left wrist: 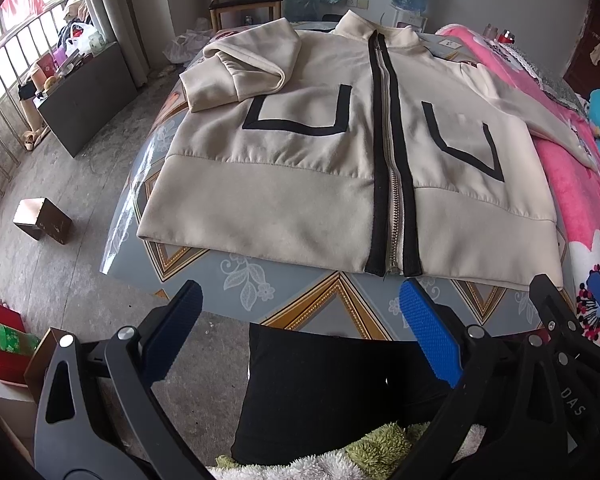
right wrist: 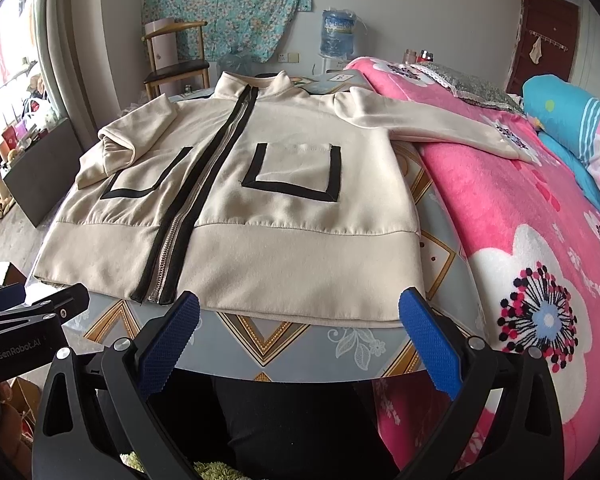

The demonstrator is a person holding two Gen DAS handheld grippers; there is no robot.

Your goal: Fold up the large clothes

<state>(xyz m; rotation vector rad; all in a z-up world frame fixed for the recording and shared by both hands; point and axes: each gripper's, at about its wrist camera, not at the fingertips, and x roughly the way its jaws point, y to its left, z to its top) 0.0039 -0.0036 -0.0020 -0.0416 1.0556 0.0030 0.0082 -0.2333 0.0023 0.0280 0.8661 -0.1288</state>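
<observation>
A cream zip-up jacket (left wrist: 324, 152) with black trim and two black-outlined pockets lies face up on the patterned table (left wrist: 300, 300); it also shows in the right wrist view (right wrist: 260, 200). Its left sleeve (left wrist: 240, 68) is folded in over the chest. Its right sleeve (right wrist: 440, 124) stretches out onto the pink blanket. My left gripper (left wrist: 300, 320) is open and empty, just short of the jacket's hem near the zipper end. My right gripper (right wrist: 300, 324) is open and empty, just short of the hem at its right half.
A bed with a pink flowered blanket (right wrist: 520, 220) adjoins the table's right side. A wooden chair (right wrist: 176, 60) and a water bottle (right wrist: 336, 32) stand behind. A small brown box (left wrist: 42, 220) sits on the floor at left. Black-clad legs (left wrist: 320, 392) are below the table's front edge.
</observation>
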